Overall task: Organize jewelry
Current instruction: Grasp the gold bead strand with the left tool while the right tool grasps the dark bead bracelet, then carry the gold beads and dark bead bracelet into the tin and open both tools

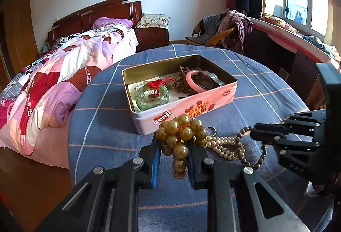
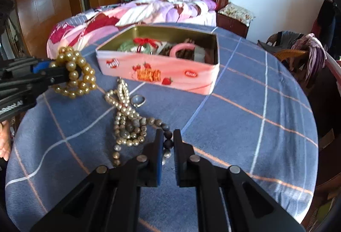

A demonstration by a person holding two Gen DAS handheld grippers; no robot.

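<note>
A pink open tin (image 1: pixel 191 108) (image 2: pixel 157 70) stands on the blue checked table and holds a green bangle (image 1: pixel 152 96), a pink bangle (image 1: pixel 197 82) and brown beads. My left gripper (image 1: pixel 173 146) (image 2: pixel 70 74) is shut on a gold bead bracelet (image 1: pixel 181 134) (image 2: pixel 74 70), held above the table just before the tin. My right gripper (image 2: pixel 168 140) (image 1: pixel 255 132) is shut on a dark bead bracelet (image 2: pixel 167 142) that lies on the table. A pale pearl string (image 2: pixel 125 116) (image 1: pixel 223 144) and a ring (image 2: pixel 138 100) lie beside it.
A bed with a pink quilt (image 1: pixel 64 74) lies left of the table. A wicker chair with clothes (image 1: pixel 226 33) stands behind. A desk (image 1: pixel 298 46) runs along the window at right. A wardrobe (image 2: pixel 42 8) is behind the bed.
</note>
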